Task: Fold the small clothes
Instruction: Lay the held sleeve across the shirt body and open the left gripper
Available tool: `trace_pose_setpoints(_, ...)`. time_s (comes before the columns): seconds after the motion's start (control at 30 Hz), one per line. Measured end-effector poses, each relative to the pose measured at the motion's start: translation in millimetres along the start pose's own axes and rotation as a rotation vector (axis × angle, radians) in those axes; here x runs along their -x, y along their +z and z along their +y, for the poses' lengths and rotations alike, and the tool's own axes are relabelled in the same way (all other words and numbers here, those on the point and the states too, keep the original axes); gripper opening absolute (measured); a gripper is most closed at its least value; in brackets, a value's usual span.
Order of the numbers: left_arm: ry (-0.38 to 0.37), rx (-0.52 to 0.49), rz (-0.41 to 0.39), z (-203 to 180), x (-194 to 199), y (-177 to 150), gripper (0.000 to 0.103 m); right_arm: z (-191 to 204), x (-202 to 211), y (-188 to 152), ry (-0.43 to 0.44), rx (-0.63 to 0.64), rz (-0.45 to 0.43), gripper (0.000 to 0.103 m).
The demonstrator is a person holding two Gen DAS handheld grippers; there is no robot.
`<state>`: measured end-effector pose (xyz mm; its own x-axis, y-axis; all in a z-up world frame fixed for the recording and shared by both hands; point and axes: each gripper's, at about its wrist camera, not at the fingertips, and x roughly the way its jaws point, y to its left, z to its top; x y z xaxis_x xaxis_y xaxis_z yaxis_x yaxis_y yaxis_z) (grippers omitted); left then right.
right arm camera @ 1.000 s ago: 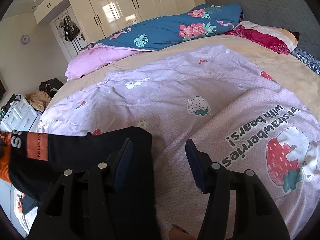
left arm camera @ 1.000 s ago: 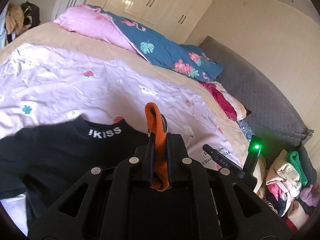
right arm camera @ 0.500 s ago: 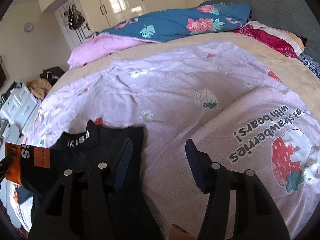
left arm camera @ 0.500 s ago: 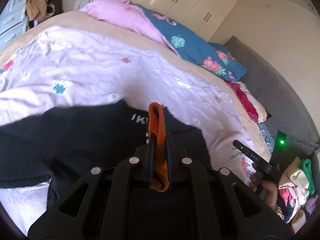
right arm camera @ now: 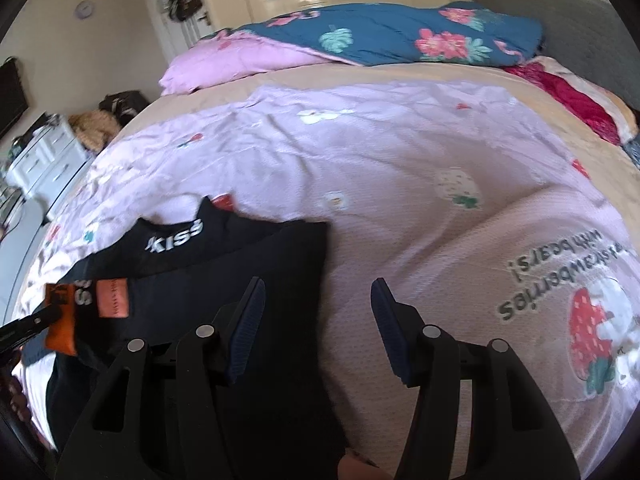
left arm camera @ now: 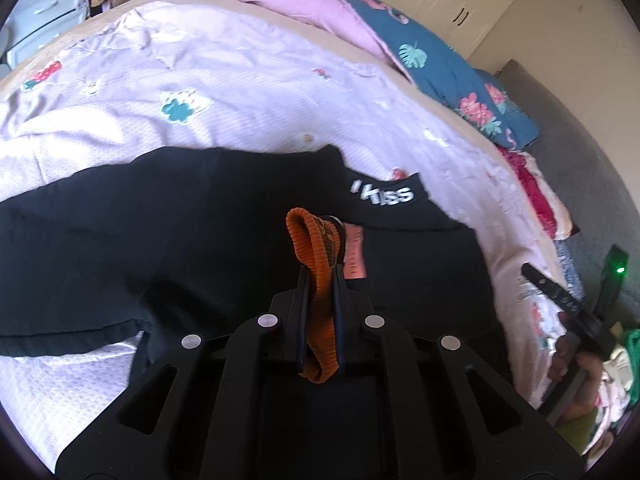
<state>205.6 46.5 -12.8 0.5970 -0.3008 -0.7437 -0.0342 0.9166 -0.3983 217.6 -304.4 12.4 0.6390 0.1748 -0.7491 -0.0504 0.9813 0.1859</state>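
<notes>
While your left gripper (left arm camera: 320, 276) pinches the ribbed orange cuff (left arm camera: 316, 264) of one black knit top (left arm camera: 200, 240) lying on the lilac strawberry-print quilt (right arm camera: 400, 184), your right gripper (right arm camera: 318, 312) hangs half open, empty, over its edge. Only the left view shows one clothes heap (left arm camera: 616, 364); only the right shows one white dresser (right arm camera: 44, 160) and wall clock (right arm camera: 85, 9).

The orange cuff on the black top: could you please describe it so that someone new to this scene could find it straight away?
Start at the bed's lilac strawberry-print cover, then find the black top with white lettering on its collar, lying on it. The orange cuff is the ribbed band pinched between the left gripper fingers, beside a salmon label. It is the only bright orange ribbed strip on the dark cloth.
</notes>
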Motion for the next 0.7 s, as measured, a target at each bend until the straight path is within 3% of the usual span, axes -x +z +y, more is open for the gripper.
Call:
trace_pose_setpoints(0.43, 0.126, -0.089, -0.098, -7, 21, -11, 0.009, 57, -17, -14, 0.073, 0.156, 0.070, 0.054)
trace_pose_setpoints(0.6, 0.104, -0.122, -0.027, -21, -7, -19, 0.018, 67, -27, -21, 0.086, 0.187, 0.107, 0.054)
trace_pose_setpoints(0.7, 0.170, -0.121, 0.035, -18, -29, -27, 0.020, 70, -32, -25, 0.091, 0.208, 0.130, 0.060)
